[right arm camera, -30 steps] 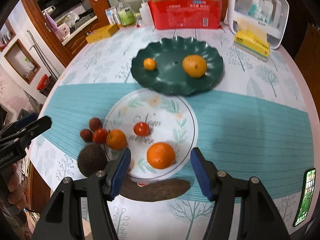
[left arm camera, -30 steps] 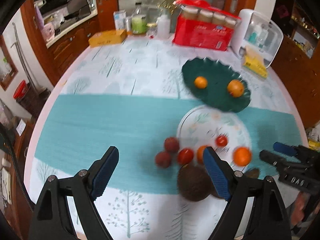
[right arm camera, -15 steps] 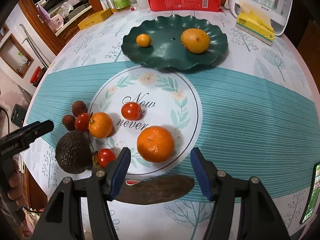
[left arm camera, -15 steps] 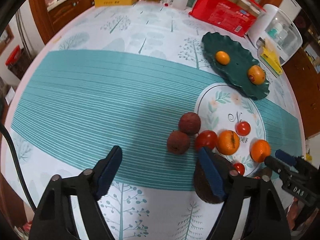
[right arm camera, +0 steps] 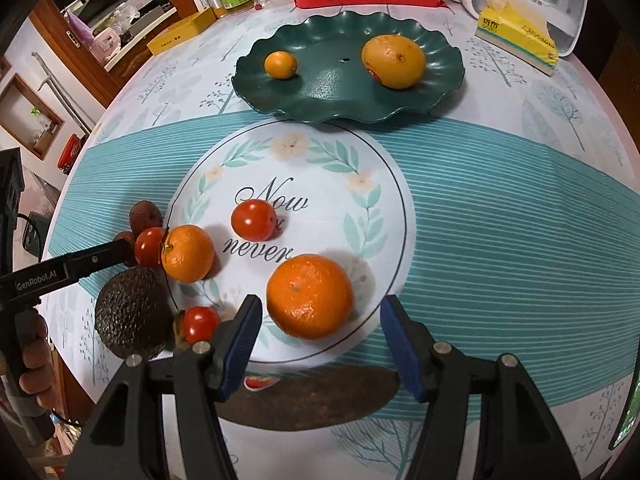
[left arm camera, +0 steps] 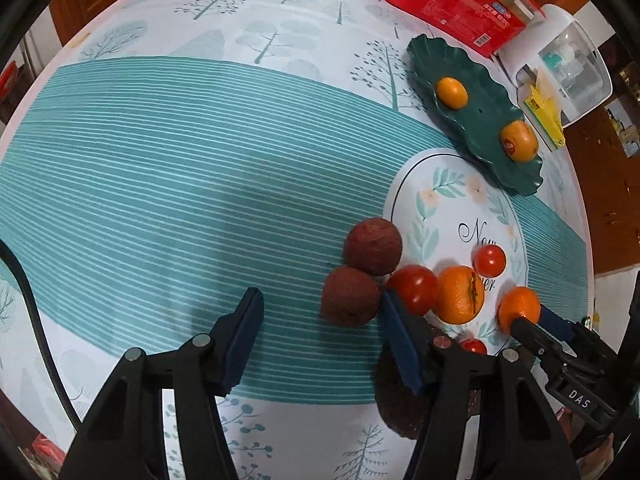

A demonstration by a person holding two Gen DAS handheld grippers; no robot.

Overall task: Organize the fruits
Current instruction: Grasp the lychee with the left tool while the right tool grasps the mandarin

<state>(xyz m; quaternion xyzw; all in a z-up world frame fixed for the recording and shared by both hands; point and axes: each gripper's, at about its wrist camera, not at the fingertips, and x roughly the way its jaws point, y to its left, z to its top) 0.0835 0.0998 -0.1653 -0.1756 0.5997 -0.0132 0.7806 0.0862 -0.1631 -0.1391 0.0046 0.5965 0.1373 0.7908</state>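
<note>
Both grippers drop in: left gripper (left arm camera: 320,318) closing around the near lychee (left arm camera: 350,297) on the tablecloth, right gripper (right arm camera: 320,322) narrowing, straddling the big orange (right arm camera: 310,296). Next: pinch firmly.

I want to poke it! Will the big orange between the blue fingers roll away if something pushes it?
Probably yes. The big orange is round and sits loose on the flat white plate, so a nudge would likely roll it. Its skin looks dimpled, so the right tool might not slip much. It likely squashes a little if squeezed hard.
</note>
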